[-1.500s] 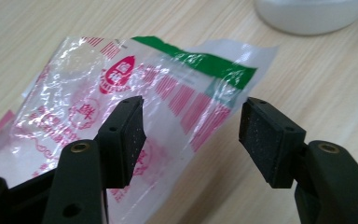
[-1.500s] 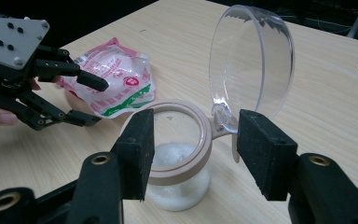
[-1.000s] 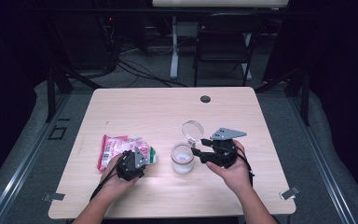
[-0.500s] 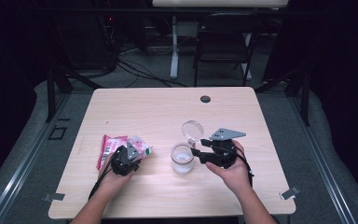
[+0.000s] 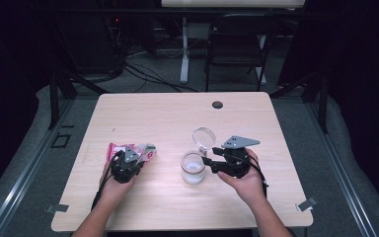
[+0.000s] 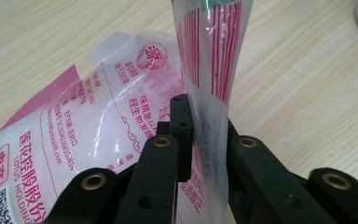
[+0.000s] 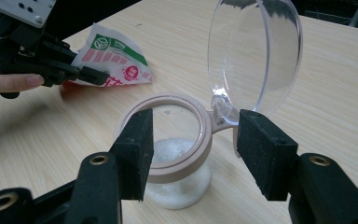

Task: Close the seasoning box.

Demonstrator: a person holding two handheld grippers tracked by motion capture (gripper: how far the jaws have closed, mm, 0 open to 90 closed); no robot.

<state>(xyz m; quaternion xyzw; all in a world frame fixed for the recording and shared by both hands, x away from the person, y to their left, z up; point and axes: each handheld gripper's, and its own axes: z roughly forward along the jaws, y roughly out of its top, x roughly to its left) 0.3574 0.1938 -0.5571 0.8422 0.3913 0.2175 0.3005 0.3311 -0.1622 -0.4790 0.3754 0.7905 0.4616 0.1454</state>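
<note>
Now left gripper pinches bag (jaws just closing) beside jar.

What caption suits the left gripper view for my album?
Left tool pinching a fold of the pink printed bag on a wooden table.

Both grippers are black: the left gripper trails a black cable, the right gripper carries a grey three-cornered plate; brass-coloured rivets stud their jaws.

In the left gripper view, the bag runs off the bottom and top edges, and the black fingers hide its pinched fold.
</note>
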